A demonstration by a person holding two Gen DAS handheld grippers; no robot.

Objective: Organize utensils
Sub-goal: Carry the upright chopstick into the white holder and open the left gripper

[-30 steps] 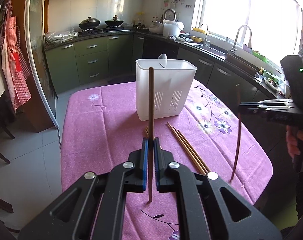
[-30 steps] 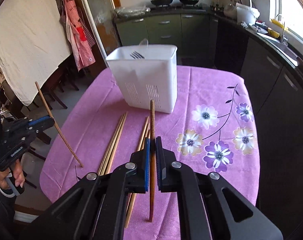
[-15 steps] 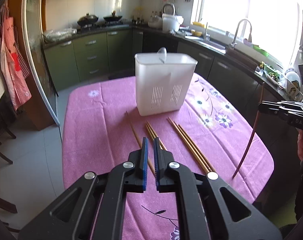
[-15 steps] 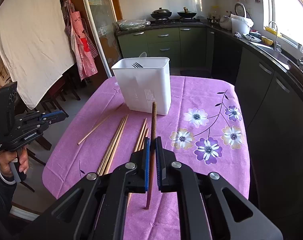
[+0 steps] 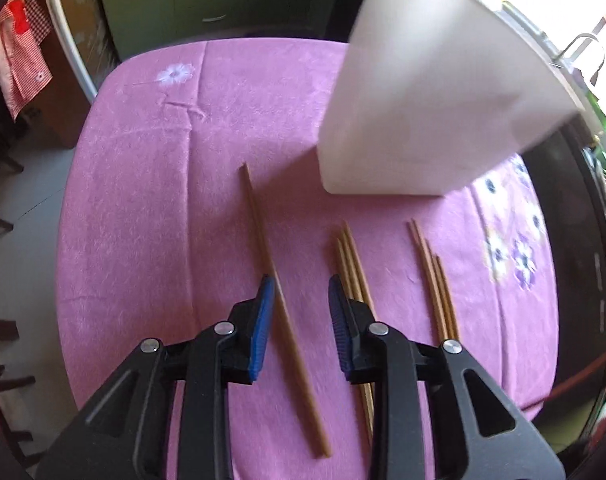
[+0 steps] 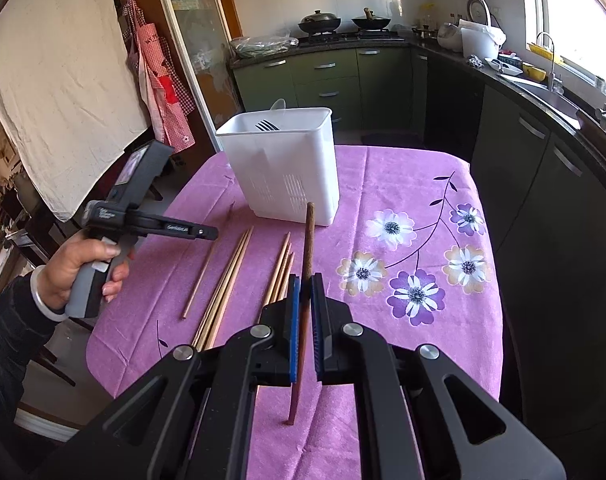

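My left gripper (image 5: 297, 286) is open and empty, tilted down over the pink table. A single brown chopstick (image 5: 281, 300) lies on the cloth between its jaws. Two bundles of chopsticks (image 5: 353, 272) (image 5: 435, 280) lie to the right. The white utensil holder (image 5: 427, 92) stands just beyond. My right gripper (image 6: 305, 280) is shut on a dark brown chopstick (image 6: 307, 236), held roughly upright above the table. In the right wrist view the left gripper (image 6: 207, 233) hovers over the table's left side, and the holder (image 6: 283, 164) holds a fork and a spoon.
The table (image 6: 403, 184) has a pink flowered cloth. Loose chopsticks (image 6: 227, 280) lie in front of the holder. Dark kitchen cabinets and a sink counter (image 6: 543, 92) run along the right. An apron (image 6: 159, 80) hangs at the left.
My left gripper let go of its chopstick, which now lies on the cloth, then opened, moved forward and tilted down over it. The right gripper still holds its chopstick, slightly higher.
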